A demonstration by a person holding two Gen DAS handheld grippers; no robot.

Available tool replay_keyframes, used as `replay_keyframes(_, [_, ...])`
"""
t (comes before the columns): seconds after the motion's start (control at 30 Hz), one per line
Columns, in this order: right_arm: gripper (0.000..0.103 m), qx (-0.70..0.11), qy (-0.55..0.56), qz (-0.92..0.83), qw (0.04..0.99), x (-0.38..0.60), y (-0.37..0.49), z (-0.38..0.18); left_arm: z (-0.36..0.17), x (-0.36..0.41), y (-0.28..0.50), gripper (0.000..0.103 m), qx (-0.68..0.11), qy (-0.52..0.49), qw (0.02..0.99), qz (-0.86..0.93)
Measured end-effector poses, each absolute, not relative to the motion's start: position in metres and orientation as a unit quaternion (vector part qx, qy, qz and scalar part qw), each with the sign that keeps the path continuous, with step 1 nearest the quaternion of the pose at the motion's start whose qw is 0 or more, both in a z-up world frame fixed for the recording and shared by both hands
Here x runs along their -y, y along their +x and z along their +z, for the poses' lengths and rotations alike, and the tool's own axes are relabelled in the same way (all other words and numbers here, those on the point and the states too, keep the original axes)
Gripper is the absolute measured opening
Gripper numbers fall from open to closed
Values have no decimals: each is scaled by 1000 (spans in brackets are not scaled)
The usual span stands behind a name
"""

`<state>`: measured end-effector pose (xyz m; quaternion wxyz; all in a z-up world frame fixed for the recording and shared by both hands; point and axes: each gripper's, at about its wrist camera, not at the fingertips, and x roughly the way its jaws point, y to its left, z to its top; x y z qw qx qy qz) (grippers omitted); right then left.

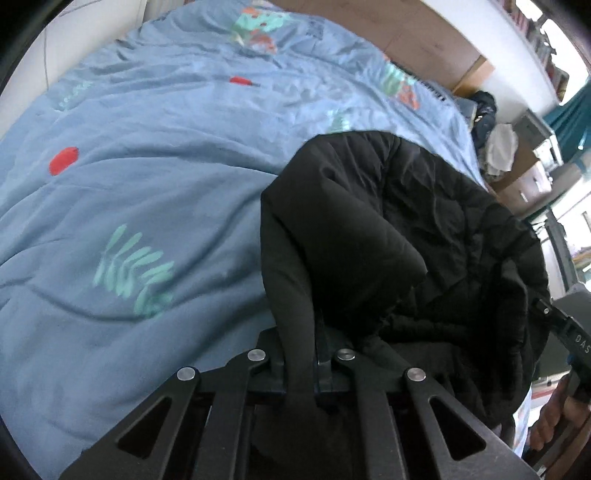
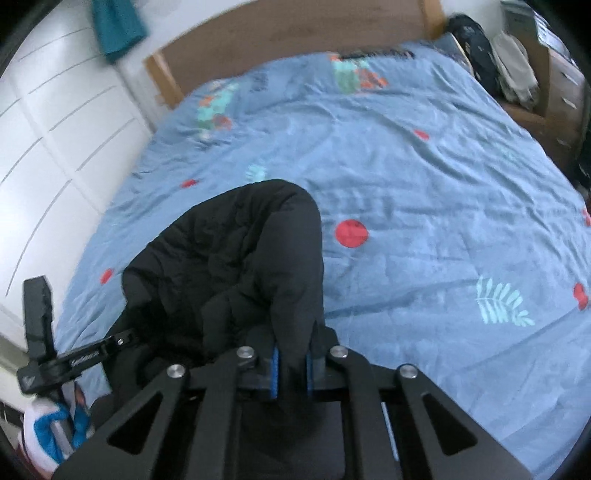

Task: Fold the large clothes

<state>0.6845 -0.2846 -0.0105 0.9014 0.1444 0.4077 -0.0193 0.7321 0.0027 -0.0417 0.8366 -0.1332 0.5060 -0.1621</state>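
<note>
jackets: one, black (image 1: 388, 221)
grippers: two, left (image 1: 301, 354) and right (image 2: 291, 365)
beds: one (image 2: 424, 177)
headboards: one, wooden (image 2: 295, 33)
red dots on the cover: six in the right view

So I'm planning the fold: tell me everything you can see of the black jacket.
The black jacket is matte, wrinkled, lightly padded-looking fabric, bunched rather than spread. It hangs over the blue patterned duvet; whether it touches is unclear. The left gripper and right gripper are each shut on a fold of its edge.
</note>
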Motion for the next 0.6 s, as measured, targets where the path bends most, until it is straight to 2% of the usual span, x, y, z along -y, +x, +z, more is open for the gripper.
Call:
replay_keyframes(0.3, [9,-359,127,42,924,258,576,41,-7,-38,641,8,-475,-164,835,-224])
replay_keyframes(0.6, [9,-338,208,32,917,259,469,14,-38,-63,556,8,-490,-187,818,-236])
